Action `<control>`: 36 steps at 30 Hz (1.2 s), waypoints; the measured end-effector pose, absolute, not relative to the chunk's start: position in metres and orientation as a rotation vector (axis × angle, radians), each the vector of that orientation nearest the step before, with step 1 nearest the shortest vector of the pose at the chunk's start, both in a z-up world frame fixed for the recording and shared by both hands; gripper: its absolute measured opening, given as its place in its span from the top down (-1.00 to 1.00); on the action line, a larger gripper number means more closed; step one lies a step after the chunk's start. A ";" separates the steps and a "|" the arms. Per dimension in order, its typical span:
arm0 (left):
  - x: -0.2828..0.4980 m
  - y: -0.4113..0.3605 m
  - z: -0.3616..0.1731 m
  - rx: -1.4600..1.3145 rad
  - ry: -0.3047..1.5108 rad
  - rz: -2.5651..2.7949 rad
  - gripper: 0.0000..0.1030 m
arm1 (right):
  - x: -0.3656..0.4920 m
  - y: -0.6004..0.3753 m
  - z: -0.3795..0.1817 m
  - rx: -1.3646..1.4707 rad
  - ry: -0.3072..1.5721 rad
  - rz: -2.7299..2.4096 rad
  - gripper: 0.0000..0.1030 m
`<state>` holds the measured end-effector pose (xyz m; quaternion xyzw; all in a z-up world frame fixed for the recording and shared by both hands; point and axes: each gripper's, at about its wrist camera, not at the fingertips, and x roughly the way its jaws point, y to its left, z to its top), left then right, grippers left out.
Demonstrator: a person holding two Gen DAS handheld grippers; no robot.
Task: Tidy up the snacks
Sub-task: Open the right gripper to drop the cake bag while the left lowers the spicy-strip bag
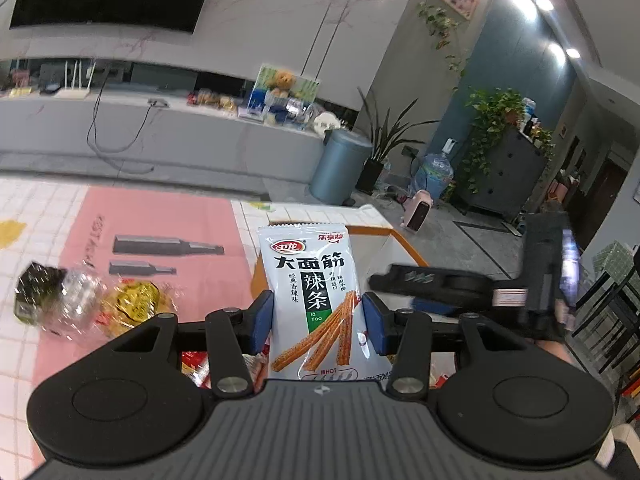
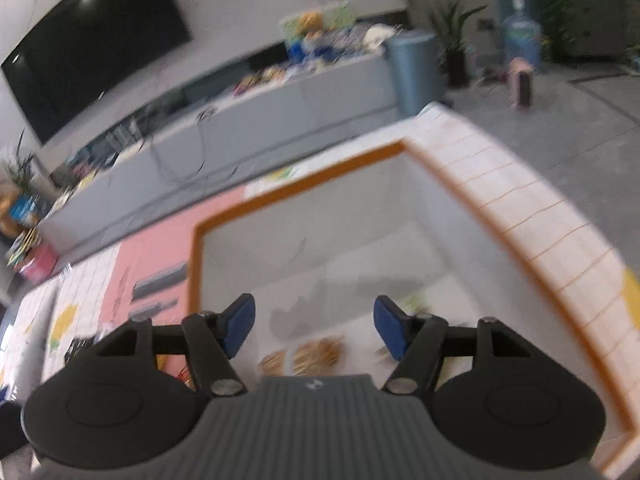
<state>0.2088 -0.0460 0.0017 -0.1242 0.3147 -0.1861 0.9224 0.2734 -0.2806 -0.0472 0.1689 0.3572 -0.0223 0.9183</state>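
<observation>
My left gripper [image 1: 316, 322] is shut on a white spicy-strip snack packet [image 1: 314, 300] and holds it upright above the table, in front of the white box with an orange rim [image 1: 404, 240]. My right gripper [image 2: 314, 326] is open and empty, hovering over the inside of the same box [image 2: 296, 190]; the view is blurred. Snacks [image 2: 316, 354] lie on the box floor below it. The right gripper also shows in the left wrist view [image 1: 460, 284], over the box. Several wrapped snacks [image 1: 84, 300] lie on the pink mat [image 1: 160, 224] to the left.
The table has a white tiled cloth [image 1: 36, 208]. Red packets [image 1: 196, 368] lie just under my left gripper. Beyond the table stand a grey TV bench [image 1: 160, 136], a blue bin [image 1: 344, 164] and plants. Chairs [image 1: 612, 312] stand at the right.
</observation>
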 end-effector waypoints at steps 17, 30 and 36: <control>0.267 -0.129 -0.026 -0.169 0.788 -0.374 -0.04 | 0.264 -0.348 -0.047 0.588 0.618 -0.076 -0.30; 0.330 -0.179 -0.057 -0.116 0.858 -0.216 -0.05 | 0.244 -0.414 -0.055 0.739 0.534 -0.210 -0.41; 0.338 -0.187 -0.063 -0.066 0.864 -0.129 -0.06 | 0.245 -0.415 -0.055 0.744 0.526 -0.205 -0.41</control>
